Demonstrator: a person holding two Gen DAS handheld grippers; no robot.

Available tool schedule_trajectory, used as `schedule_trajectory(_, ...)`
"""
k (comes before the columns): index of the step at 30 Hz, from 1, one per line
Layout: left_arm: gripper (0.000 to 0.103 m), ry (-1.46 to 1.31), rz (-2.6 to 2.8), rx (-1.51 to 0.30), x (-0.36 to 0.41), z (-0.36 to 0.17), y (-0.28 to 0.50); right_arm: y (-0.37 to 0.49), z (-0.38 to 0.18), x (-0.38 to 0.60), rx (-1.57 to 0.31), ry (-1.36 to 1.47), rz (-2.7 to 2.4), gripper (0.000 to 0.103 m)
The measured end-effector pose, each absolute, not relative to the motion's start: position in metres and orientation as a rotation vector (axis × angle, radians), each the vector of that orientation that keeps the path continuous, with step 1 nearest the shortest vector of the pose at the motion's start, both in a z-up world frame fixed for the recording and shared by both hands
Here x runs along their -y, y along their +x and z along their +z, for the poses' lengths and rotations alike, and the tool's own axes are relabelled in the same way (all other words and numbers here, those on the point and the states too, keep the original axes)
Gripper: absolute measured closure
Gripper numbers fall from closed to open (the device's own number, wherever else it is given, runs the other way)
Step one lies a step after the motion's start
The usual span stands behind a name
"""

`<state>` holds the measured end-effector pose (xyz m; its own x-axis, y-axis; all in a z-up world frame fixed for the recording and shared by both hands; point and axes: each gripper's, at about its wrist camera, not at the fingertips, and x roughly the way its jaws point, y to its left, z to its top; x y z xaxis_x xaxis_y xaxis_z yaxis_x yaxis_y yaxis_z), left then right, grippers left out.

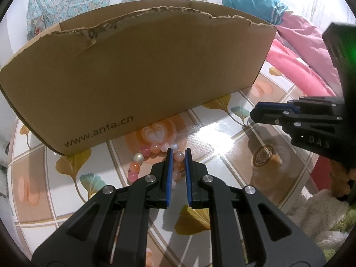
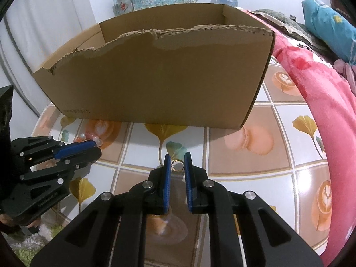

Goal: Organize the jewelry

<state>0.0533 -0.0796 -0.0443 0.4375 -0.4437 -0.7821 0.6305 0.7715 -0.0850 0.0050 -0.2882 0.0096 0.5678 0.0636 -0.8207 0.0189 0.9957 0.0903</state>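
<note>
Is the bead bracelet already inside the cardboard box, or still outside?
Outside. The bead bracelet lies on the table before the cardboard box.

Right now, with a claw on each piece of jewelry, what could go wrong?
The left claw pinches only a bead or two of the bead bracelet, so the hanging rest could swing or slip free. The right claw grips a tiny gold ring, easily dropped. Both must clear the cardboard box's tall, torn front wall.
</note>
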Motion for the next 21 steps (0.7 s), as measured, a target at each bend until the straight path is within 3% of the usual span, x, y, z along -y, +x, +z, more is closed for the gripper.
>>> schedule_trajectory(21, 0.093, 0.303, -0.584, -0.958, 0.105, -0.042, 0.058, 0.005, 0.009, 0.289, -0.953, 0.104, 0.057, 0.091)
